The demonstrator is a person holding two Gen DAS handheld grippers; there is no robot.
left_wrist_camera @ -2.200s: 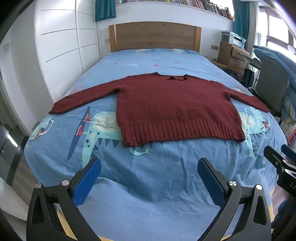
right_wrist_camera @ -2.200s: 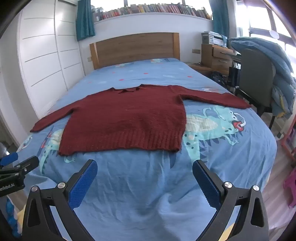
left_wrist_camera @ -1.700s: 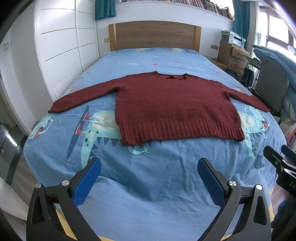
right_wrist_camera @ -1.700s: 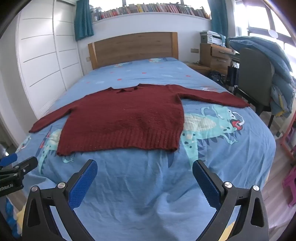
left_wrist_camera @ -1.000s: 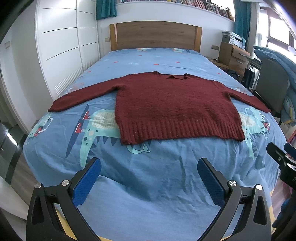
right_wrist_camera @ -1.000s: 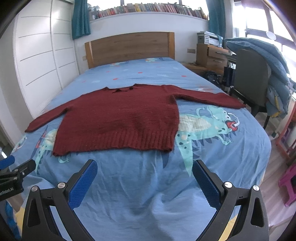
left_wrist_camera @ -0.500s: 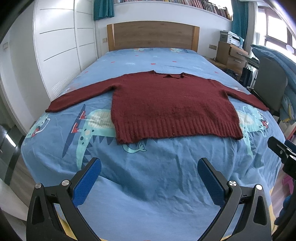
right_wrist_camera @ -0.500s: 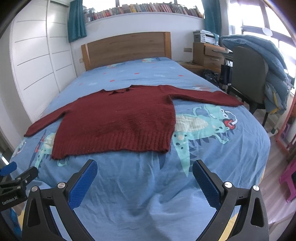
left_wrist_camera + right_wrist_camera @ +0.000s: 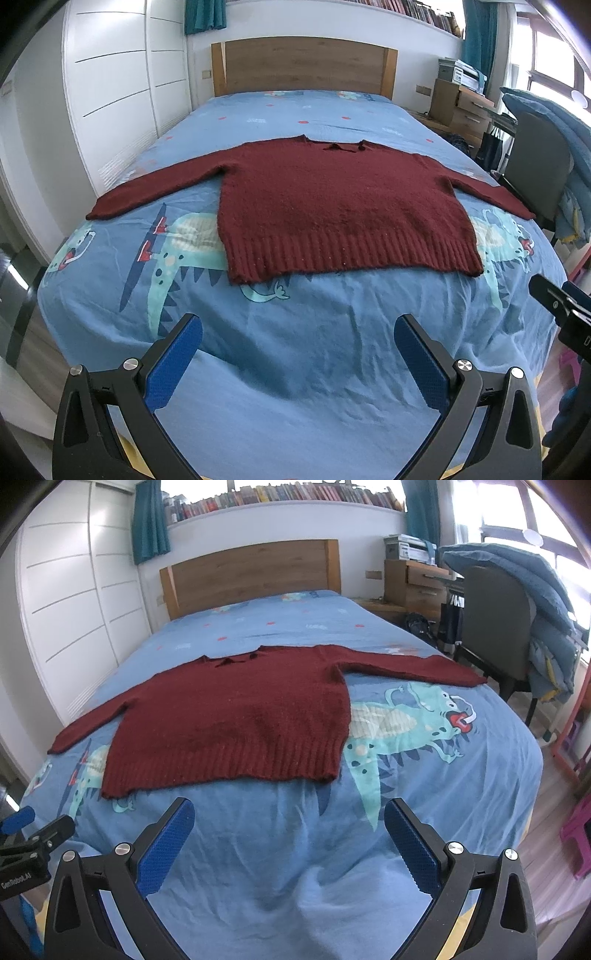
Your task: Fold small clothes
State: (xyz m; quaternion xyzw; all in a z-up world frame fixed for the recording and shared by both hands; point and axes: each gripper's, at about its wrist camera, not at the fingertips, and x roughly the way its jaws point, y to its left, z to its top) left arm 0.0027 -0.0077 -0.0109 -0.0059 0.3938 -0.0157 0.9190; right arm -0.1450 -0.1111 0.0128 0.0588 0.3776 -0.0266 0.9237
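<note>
1. Fingers of the left gripper [image 9: 298, 338] stand spread wide at the bottom of the left wrist view, blue pads [image 9: 173, 363] facing each other with nothing between them; the right gripper [image 9: 289, 821] shows the same wide, empty spread.
2. Both hang over the near end of the bed [image 9: 295, 387], level and pointing toward the headboard [image 9: 303, 64]; each tool's tip shows at the side edge of the other's view, so they sit side by side.
3. Beyond them, in mid frame, the dark red sweater [image 9: 340, 206] lies flat on the blue dinosaur sheet [image 9: 406, 723], hem nearest, both sleeves stretched outward, collar toward the headboard.
4. Likely risk: a pinch at the ribbed hem could catch the sheet underneath and drag it along.
5. Uneven lifting by the two sides could skew the fold, since the loose knit stretches and sags.
</note>
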